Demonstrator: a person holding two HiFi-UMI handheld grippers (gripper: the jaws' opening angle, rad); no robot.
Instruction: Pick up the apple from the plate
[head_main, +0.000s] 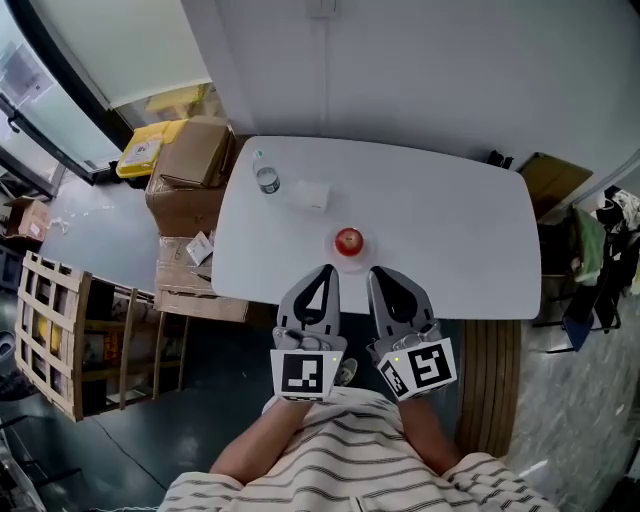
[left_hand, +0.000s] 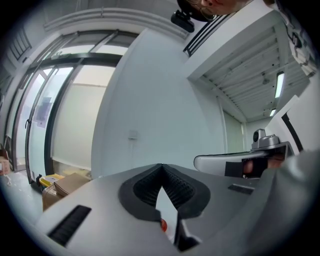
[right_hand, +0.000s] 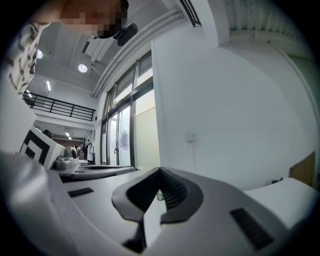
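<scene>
White rounded table (head_main: 450, 230) mostly bare — clear lane from near edge to round red apple (head_main: 349, 240). Clear plastic bottle (head_main: 266, 178) & small white box (head_main: 309, 194) sit back-left, well apart from it. Brown cardboard boxes (head_main: 190, 165) crowd table's left side. White wall (head_main: 400, 70) closes far edge.

bottle (head_main: 266, 178): on table (head_main: 450, 230) | white box (head_main: 310, 195): just beside bottle | cardboard boxes (head_main: 190, 160): floor, left of table

The left gripper (head_main: 326, 272) and right gripper (head_main: 379, 272): grey shells, black ribbed pads (left_hand: 145, 187), black-and-white marker cubes (head_main: 305, 372). Striped white shirt (head_main: 340, 455) at six o'clock.
</scene>
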